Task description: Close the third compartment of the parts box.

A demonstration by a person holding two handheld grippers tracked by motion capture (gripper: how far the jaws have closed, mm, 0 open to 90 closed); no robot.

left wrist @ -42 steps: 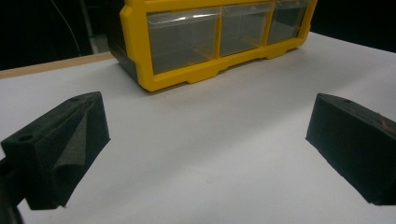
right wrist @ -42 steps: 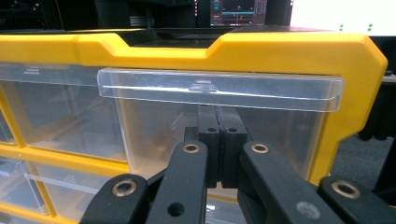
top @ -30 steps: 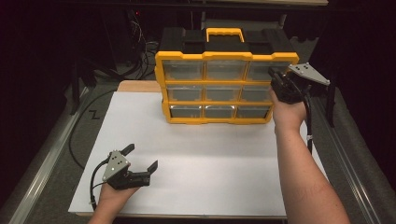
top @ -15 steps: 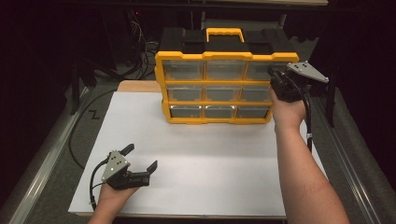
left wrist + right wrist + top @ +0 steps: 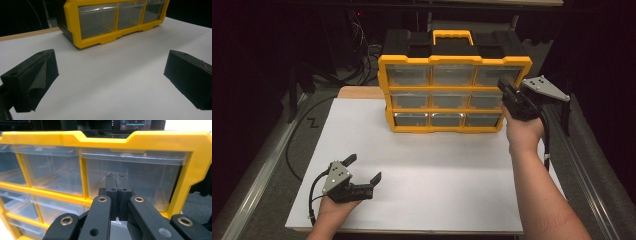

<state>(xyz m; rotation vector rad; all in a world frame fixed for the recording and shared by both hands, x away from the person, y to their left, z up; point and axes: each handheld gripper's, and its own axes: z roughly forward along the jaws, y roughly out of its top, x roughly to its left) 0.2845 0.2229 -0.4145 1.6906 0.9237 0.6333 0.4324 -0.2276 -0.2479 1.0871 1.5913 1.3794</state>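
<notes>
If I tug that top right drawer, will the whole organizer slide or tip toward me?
Probably it slides. The organizer stands on a smooth white sheet, and its clear drawers look empty, so it is likely light. Tipping seems less likely given its wide base, though the pull is up high.

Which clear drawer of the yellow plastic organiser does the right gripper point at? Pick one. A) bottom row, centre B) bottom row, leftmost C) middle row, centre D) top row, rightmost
D: the right gripper, jaws pressed together, sits in front of the top-right clear drawer of the yellow plastic organiser, beside its right frame edge.
</notes>
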